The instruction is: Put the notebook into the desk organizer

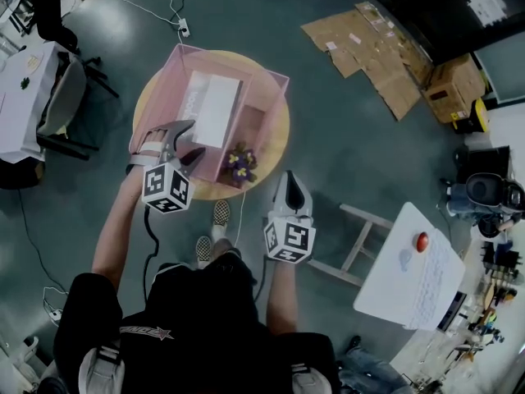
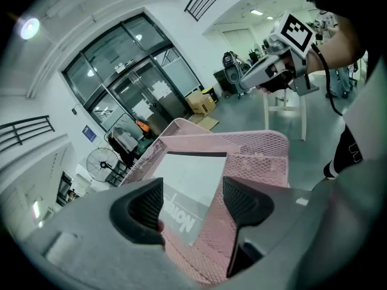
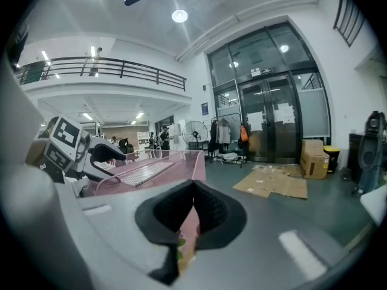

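A white notebook (image 1: 212,109) lies inside the pink mesh desk organizer (image 1: 267,76), which stands on a round wooden table (image 1: 279,134). My left gripper (image 1: 190,140) is at the organizer's near left edge, open. In the left gripper view the notebook (image 2: 193,180) lies past the spread pads (image 2: 245,201), untouched, within the organizer (image 2: 260,153). My right gripper (image 1: 291,179) hangs off the table's right side, shut and empty. In the right gripper view its jaws (image 3: 193,199) meet, with the organizer (image 3: 184,165) beyond on the left.
A small pot of purple flowers (image 1: 240,164) stands on the table beside the organizer's near corner. A wooden stool (image 1: 357,240) and a white board (image 1: 414,273) are at the right. Flattened cardboard (image 1: 377,52) lies on the floor behind. A chair (image 1: 61,97) is at the left.
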`<state>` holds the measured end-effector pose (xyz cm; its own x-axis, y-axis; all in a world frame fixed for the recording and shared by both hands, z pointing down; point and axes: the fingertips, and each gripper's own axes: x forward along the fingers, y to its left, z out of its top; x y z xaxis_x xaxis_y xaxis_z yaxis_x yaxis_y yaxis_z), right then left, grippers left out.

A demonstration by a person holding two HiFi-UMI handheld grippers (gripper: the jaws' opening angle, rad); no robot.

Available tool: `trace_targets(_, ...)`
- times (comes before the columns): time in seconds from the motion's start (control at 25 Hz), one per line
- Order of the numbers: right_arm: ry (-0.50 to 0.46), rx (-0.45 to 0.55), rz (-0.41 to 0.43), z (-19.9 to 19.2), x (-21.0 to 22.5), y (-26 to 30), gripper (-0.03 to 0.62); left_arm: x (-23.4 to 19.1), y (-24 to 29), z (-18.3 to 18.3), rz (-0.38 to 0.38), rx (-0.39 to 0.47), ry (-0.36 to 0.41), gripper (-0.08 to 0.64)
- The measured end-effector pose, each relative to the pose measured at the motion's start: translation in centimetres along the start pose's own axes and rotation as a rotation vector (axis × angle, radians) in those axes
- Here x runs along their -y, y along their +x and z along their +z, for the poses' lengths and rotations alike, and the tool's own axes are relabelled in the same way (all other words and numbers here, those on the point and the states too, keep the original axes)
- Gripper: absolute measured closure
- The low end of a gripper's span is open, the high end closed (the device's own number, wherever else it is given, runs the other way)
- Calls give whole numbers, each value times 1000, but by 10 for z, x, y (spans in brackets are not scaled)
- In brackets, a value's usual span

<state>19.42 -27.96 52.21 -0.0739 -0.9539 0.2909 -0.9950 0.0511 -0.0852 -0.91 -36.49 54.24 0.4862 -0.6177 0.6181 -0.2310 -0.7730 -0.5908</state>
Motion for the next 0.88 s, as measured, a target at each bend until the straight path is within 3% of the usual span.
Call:
trace_targets(0.16,1,12,-18,1,3,-14,588,-1,-15,0,37,9,-16,239)
trace_targets(0.44,0,37,-40,1,4,-49,588,-5,-55,12,153,96,-143,264)
trace_targets(0.64,-14,65,-42,5,-2,-77,588,-3,-92,26,234,187,-265,301)
trace_targets(0.88,-25,99,-29,10,-15,-111,588,19,-137,43,268,333,-492,342)
